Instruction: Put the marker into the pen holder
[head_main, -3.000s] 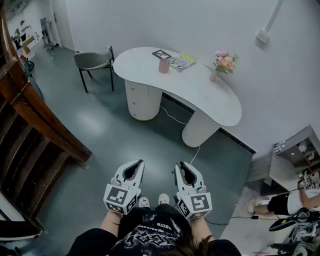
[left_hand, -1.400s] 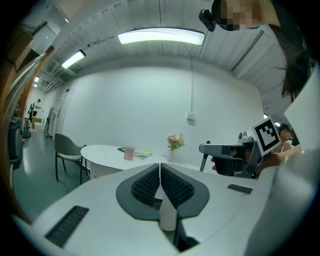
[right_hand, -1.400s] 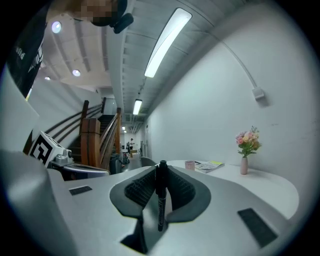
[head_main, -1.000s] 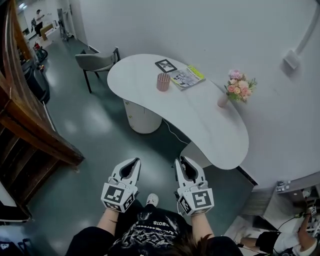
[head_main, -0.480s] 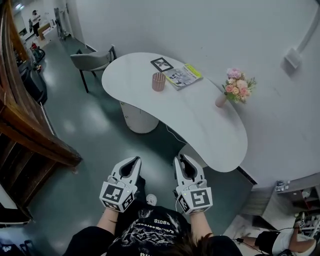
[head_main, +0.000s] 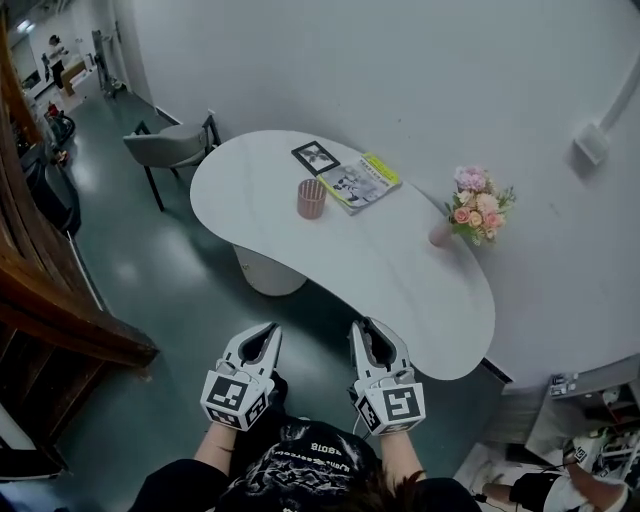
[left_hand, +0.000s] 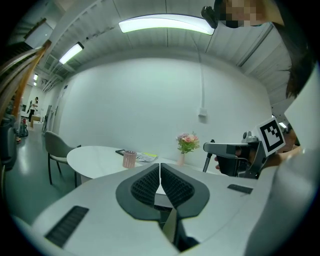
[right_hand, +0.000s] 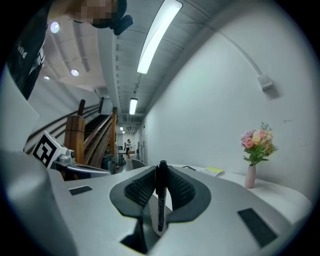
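A black marker (right_hand: 160, 195) stands upright between the pads of my right gripper (right_hand: 161, 172), which is shut on it. In the head view that gripper (head_main: 368, 330) hovers just short of the near end of the white table (head_main: 400, 290). My left gripper (head_main: 262, 335) is held beside it over the floor. Its pads (left_hand: 150, 182) meet at the tips, shut with nothing between them. The pink pen holder (head_main: 311, 198) stands on the far half of the table, well ahead of both grippers. It also shows in the left gripper view as a small pink cup (left_hand: 129, 159).
On the table lie a magazine (head_main: 358, 182) and a dark framed picture (head_main: 315, 156) behind the holder, and a vase of flowers (head_main: 470, 210) stands by the wall. A grey chair (head_main: 165, 145) is at the table's far end. A wooden staircase (head_main: 40, 300) runs along the left.
The table has come nearer and lower in the head view as the person walks up to it. Both grippers keep the same pose, with the marker still held.
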